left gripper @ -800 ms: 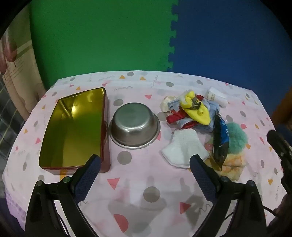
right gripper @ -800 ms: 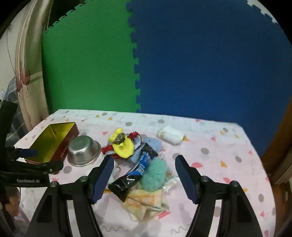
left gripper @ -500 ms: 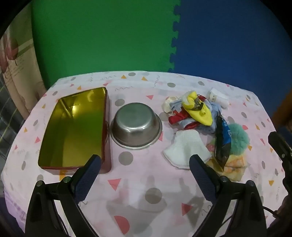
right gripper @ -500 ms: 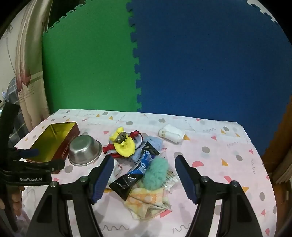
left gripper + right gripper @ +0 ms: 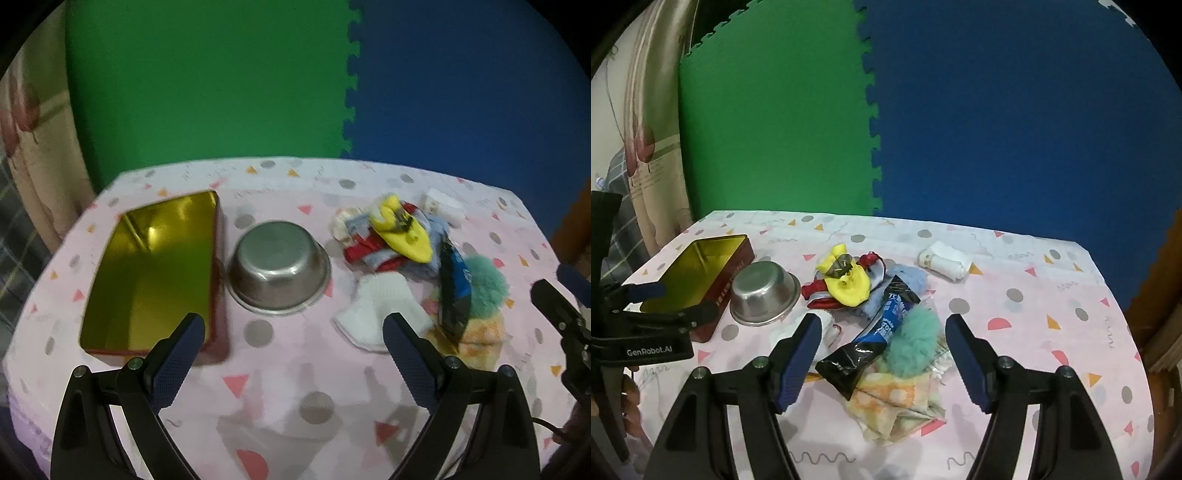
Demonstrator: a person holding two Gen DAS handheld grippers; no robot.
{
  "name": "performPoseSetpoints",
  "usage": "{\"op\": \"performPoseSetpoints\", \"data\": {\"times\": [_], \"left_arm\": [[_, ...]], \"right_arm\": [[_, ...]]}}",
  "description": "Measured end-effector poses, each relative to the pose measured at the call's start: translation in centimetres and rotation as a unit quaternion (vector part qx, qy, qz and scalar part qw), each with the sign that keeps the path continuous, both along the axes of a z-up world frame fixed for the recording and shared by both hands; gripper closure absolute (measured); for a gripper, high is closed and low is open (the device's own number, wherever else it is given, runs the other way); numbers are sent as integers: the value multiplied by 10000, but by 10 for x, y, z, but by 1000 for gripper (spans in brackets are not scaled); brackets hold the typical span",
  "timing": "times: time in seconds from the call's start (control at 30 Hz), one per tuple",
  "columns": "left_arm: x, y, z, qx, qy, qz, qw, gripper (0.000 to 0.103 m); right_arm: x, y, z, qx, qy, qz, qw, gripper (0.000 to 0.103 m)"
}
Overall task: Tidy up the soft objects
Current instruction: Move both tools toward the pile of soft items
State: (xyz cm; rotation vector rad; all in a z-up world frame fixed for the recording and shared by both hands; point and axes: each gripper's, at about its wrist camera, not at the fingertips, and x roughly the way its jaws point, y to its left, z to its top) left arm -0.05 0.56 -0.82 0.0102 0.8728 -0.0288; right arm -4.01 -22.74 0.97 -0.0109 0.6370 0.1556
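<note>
Lying just ahead of the right hand-held gripper [image 5: 881, 347], spread wide and empty: teal pompom [image 5: 914, 341].

Going by the left wrist view: tin [image 5: 155, 273] at 9 o'clock, bowl [image 5: 279, 268] dead center beside it, soft pile [image 5: 406, 236] at 3 o'clock, all on the table [image 5: 288, 369].

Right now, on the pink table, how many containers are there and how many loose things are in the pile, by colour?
Containers: 2, the tin and the bowl.
Yellow: 1.
Red: 1.
Light blue: 1.
Teal: 1, the pompom.
Black and blue: 1, the tube.
Orange patterned: 1, the cloth.
White: 2, the cloth and the roll.
Total: 10, possibly more hidden in the pile.
</note>
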Motion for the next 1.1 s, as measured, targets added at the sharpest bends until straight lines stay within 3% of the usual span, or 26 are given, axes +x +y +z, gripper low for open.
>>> {"op": "performPoseSetpoints", "data": {"times": [0.43,1.1], "left_arm": [[1,0,-5,41,192,71,9998,7],[3,1,-10,73,343,89,9993,7]], "right_arm": [[4,-5,-8,26,119,-185,9998,31],[2,2,-12,76,190,0,9998,32]]}}
